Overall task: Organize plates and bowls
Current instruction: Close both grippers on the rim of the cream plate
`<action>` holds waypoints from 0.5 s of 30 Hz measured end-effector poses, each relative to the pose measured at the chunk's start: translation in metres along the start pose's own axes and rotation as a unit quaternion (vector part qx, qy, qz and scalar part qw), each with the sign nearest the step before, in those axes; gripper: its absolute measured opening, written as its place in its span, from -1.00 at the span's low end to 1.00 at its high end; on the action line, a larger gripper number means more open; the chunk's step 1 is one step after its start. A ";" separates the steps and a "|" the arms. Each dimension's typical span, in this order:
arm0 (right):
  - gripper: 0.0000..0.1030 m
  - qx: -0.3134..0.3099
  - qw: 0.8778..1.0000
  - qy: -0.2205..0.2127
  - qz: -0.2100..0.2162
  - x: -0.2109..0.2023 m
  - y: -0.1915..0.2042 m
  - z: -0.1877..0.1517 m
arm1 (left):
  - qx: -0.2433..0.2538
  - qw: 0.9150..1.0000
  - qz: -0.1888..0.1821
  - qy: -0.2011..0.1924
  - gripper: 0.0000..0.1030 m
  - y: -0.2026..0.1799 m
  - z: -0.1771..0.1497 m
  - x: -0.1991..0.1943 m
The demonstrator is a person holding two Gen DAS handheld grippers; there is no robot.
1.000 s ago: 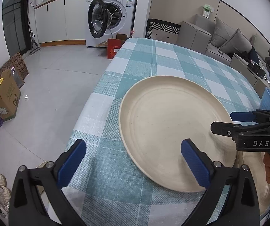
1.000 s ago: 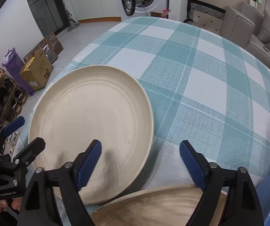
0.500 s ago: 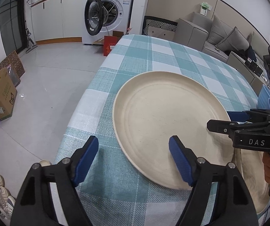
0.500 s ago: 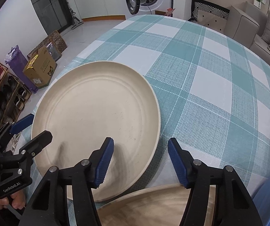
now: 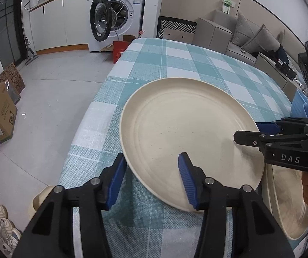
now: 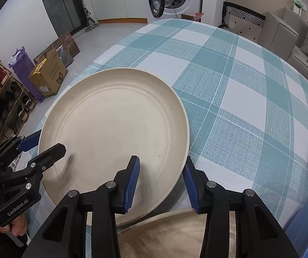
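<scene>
Cream-coloured and matte, the plate [image 5: 181, 133] lies flat on the checked tablecloth [image 5: 188, 64], close to the near left corner of the table, with part of its rim reaching the table's left edge.

Starting at the left: my left gripper [image 5: 151, 180] straddles the plate's near left rim, one blue pad outside the edge and low beside it, the other over the plate's inner face. Its jaws are closing with the rim between them, and I see no pad pressing yet.

Moving right, my right gripper [image 6: 160, 182] does the same on the near right rim, one pad above the plate's surface and the other just outside the edge. It too is closing around the rim, with a gap showing on both sides.

Further right and nearer to me, a second plate [image 6: 171, 234] of a browner tone sits partly under the first one's edge (most of it is hidden by my fingers).

I judge the plate to be stiff and fairly light, probably a moulded fibre or plastic, with a smooth face that could slide against the pads. The raised rim is the only real purchase, so gripping it on two opposite sides should keep it level when lifted.
</scene>
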State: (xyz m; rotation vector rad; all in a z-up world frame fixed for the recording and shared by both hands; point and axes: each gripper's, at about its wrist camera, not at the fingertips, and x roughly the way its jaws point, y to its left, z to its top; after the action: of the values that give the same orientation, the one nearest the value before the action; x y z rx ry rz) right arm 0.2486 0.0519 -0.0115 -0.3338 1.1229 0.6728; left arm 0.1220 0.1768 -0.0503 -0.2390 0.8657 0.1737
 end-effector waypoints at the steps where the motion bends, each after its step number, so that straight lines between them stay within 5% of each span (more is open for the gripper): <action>1: -0.21 0.000 1.000 -0.001 -0.001 -0.001 0.000 0.000 | -0.001 1.000 0.001 0.000 -0.07 0.000 0.000 0.000; 11: -0.25 -0.015 1.000 -0.016 -0.006 -0.010 0.000 -0.004 | -0.002 1.000 -0.001 -0.007 -0.12 0.002 0.000 -0.003; 15: -0.48 -0.027 0.999 -0.024 -0.025 -0.010 0.001 -0.005 | 0.000 1.000 0.006 -0.013 -0.18 0.002 -0.001 -0.004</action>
State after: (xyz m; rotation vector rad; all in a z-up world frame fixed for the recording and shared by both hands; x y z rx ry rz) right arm 0.2417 0.0463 -0.0046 -0.3890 1.0498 0.6647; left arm 0.1187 0.1785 -0.0480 -0.2315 0.8419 0.1877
